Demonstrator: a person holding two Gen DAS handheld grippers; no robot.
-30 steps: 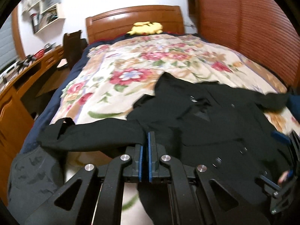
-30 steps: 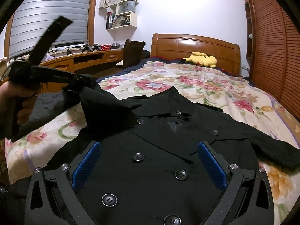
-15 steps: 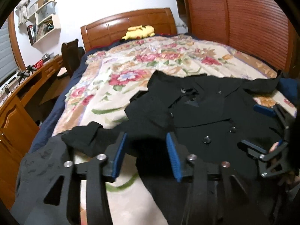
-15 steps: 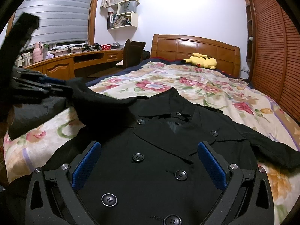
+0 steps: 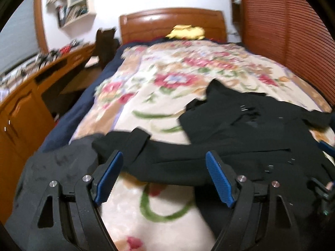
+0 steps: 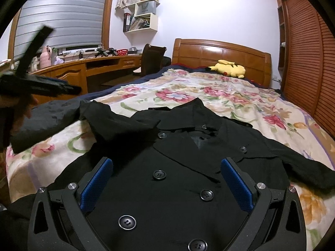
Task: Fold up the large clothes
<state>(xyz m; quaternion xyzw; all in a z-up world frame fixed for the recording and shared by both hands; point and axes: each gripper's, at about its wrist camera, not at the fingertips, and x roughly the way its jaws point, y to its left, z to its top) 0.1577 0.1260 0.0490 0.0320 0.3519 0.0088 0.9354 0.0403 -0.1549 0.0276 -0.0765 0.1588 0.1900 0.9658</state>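
I have just let go of the sleeve [image 5: 159, 148]: my left gripper [image 5: 165, 179] now gapes empty, right gripper [image 6: 167, 186] wide above the black double-breasted coat [image 6: 178, 177], flat on the floral bedspread [image 6: 219, 92].

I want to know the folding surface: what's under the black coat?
The black coat lies buttons-up on a floral bedspread. Its left sleeve reaches toward a dark garment at the bed's edge. Whatever lies directly beneath the coat is covered.

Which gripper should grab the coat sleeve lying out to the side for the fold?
Left. The left gripper is open right above that sleeve; the right gripper hangs over the coat's buttoned front.
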